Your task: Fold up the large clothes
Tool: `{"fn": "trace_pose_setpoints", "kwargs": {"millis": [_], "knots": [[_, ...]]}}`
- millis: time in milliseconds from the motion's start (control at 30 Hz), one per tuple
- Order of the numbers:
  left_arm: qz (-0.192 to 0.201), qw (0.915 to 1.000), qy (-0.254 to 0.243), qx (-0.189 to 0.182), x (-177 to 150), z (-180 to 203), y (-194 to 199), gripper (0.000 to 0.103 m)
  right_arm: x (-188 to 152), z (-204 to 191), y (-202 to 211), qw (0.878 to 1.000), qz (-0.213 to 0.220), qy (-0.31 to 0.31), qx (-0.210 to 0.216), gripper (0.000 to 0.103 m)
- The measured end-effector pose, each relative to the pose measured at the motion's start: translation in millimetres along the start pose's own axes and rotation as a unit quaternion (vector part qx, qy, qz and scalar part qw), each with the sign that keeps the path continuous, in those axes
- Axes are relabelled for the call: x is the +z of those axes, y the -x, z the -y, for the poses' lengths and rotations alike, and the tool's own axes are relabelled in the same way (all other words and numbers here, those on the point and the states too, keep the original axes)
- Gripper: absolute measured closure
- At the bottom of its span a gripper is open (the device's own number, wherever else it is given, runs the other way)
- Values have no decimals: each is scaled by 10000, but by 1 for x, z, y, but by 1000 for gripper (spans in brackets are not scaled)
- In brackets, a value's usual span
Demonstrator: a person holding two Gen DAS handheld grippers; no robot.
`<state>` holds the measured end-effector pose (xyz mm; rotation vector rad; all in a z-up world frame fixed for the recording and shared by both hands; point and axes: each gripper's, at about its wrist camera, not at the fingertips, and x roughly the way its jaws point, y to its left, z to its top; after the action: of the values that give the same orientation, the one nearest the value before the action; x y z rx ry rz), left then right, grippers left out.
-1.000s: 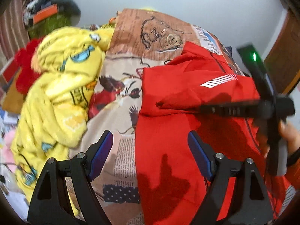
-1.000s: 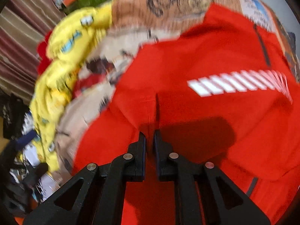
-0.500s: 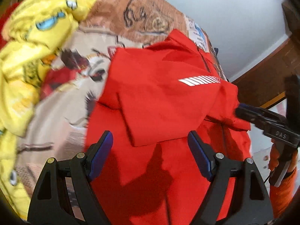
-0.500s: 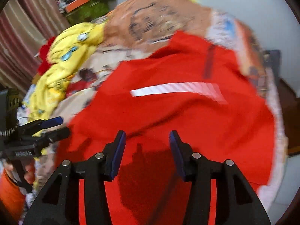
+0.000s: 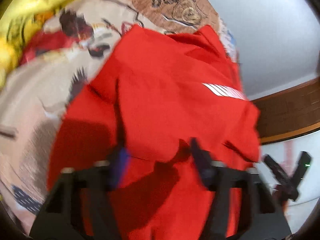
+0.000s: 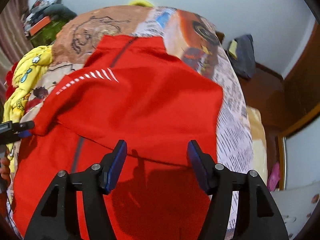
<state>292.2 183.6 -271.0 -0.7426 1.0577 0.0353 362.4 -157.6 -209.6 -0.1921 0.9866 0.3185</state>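
Left wrist view shows the left gripper (image 5: pixel 158 160) closing on the folded edge of the red jacket (image 5: pixel 170 100), cloth bunched between its fingers, though blur hides whether the pads press yet. A second ago it hung wide open over the printed bedspread (image 5: pixel 40 92) at 9 o'clock. The right gripper (image 6: pixel 157 163), clenched on the jacket a second ago, is now opening with nothing between its fingers, and has drawn back toward the bed's 3 o'clock edge. The jacket lies mid-bed with its sleeve folded across. I judge that fold done, and the next falls to the left.
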Motion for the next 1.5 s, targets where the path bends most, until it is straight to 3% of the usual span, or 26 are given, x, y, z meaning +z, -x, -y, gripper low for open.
{"fn": "trace_pose_setpoints", "kwargs": {"millis": [133,200,267,400,500,600,700,767,833,933,1067,1167,1300,1500], "knots": [[334,9929,-812,797,7,26,4,89,-6,22,-4,9997,-46,-231,-1,44],[649,9811,-1354,1218,12,46,13,90,-6,31,-2,9995,-4,-325,-23,44],[1066,9642,-1899,1513,21,70,29,90,-2,36,-1,9992,49,-394,-49,44],[1664,9387,-2475,1728,49,104,59,90,6,44,-4,9987,147,-474,-129,44],[1821,9299,-2588,1875,69,108,63,90,7,45,-13,9985,80,-540,-101,44],[1640,9341,-2505,1942,82,97,52,90,4,43,-28,9986,-116,-514,-89,44],[1141,9499,-2229,1869,86,69,24,90,-1,41,-43,9982,-373,-450,-109,44],[850,9551,-2088,1921,81,52,6,89,-6,41,-48,9979,-433,-467,-73,44],[549,9590,-1959,1972,74,35,-13,86,-10,46,-48,9975,-370,-608,-17,36],[126,9646,-1792,1932,64,13,-33,78,-12,51,-46,9963,-410,-755,74,35],[8,9539,-2001,2237,49,5,-38,72,-9,52,-41,9962,-507,-714,32,35],[-29,9522,-2072,2246,49,10,-27,69,-2,53,-33,9970,-455,-630,8,35],[374,9481,-2260,2204,63,33,4,47,19,54,-16,9983,-158,-564,7,35],[864,9411,-2663,1895,90,89,31,40,63,57,12,9974,429,-556,190,35]]}}
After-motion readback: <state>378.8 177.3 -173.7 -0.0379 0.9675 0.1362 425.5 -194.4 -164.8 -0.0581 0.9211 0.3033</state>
